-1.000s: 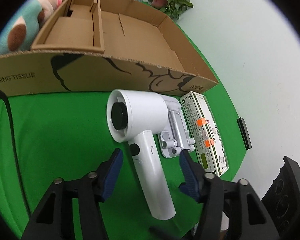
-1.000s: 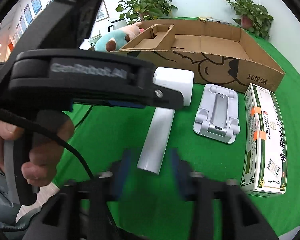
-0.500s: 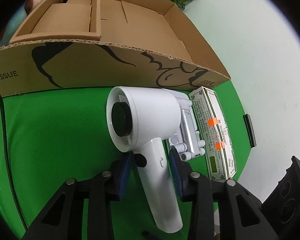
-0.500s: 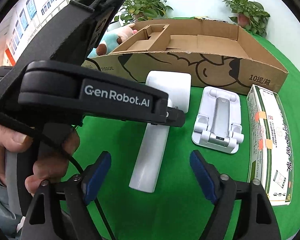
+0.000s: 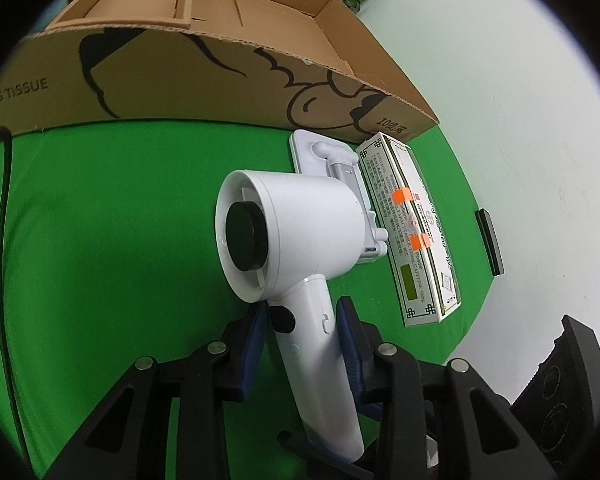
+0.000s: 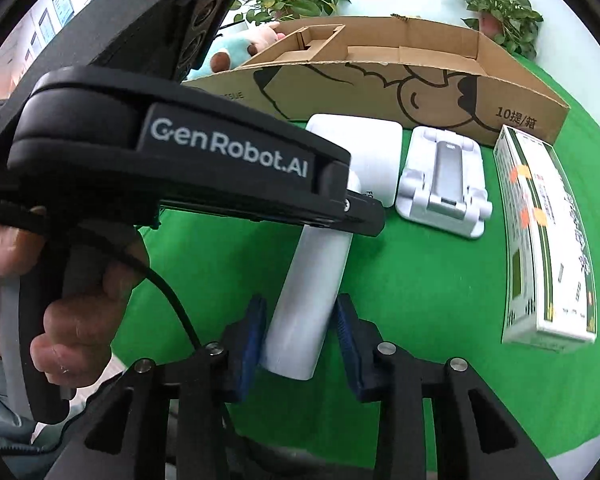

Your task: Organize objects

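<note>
Dryer [image 5: 300,236]: white, on the green cloth [image 5: 100,240] in front of the carton; barrel toward the carton, handle toward the cameras.
Left gripper [image 5: 302,344]: narrowed onto the upper handle of the dryer, just below the barrel; both blue pads [image 5: 256,336] lay against the handle's sides.
Right gripper [image 6: 300,332]: jaws closing around the lower end of the dryer's [image 6: 320,264] handle; the left pad [image 6: 252,332] seemed to touch it, while the other side was hard to judge.
Hand [image 6: 60,300]: beside the dryer in the right wrist view, wrapped round the grip of the left gripper's black body marked GenRobot.AI.
Stand [image 6: 444,184]: white and grey folding piece, just beside the dryer's barrel, between the dryer and the box.
Box [image 6: 548,240]: long white and green pack with orange tape tabs, beyond the stand from the dryer, lying flat.
Carton [image 5: 204,60]: open brown cardboard tray with a black cartoon print, directly behind the dryer; a cardboard insert sat in the end away from the box.
Plush toy [image 6: 236,50]: teal and pink, behind the carton from the dryer.
Plants [image 6: 500,8]: potted, behind the carton, well apart from the dryer.
Cable [image 5: 4,240]: black, running over the cloth, well apart from the dryer.
</note>
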A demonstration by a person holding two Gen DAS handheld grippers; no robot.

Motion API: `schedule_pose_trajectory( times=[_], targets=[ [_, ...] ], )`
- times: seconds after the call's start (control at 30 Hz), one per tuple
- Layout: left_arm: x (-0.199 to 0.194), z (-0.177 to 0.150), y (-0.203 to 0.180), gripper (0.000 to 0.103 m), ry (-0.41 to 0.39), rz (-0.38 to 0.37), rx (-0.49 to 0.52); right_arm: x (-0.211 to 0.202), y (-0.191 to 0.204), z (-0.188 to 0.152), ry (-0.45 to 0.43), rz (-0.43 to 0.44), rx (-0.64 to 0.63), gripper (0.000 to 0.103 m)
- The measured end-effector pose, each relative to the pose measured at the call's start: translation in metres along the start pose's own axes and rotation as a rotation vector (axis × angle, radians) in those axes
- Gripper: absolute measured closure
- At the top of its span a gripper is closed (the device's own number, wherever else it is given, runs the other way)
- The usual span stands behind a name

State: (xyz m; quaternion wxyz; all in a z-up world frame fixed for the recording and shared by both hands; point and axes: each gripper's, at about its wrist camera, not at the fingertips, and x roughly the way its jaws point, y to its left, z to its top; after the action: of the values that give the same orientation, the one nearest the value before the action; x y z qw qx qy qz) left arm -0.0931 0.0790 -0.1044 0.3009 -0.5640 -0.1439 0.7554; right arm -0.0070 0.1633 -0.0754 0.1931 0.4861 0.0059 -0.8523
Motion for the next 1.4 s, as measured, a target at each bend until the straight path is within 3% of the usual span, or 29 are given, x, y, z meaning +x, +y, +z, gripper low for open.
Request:
schedule_pose_trajectory(
  times=[0.27, 0.53, 1.4],
  targets=[
    [-0.002, -0.005, -0.001, 0.070, -0.008, 0.010, -0.012, -0.009, 0.004, 0.001, -0.009, -0.029, -0.008, 0.074],
    [-0.026, -0.004, -0.012, 0.071, -0.078, 0.011, 0.019, -0.038, 0.006, -0.009, -0.080, -0.053, -0.007, 0.077],
    [-0.122, 0.043, -0.079, 0.072, -0.312, 0.097, 0.237, -0.116, 0.049, 0.048, -0.347, -0.090, -0.045, 0.077]
  ],
)
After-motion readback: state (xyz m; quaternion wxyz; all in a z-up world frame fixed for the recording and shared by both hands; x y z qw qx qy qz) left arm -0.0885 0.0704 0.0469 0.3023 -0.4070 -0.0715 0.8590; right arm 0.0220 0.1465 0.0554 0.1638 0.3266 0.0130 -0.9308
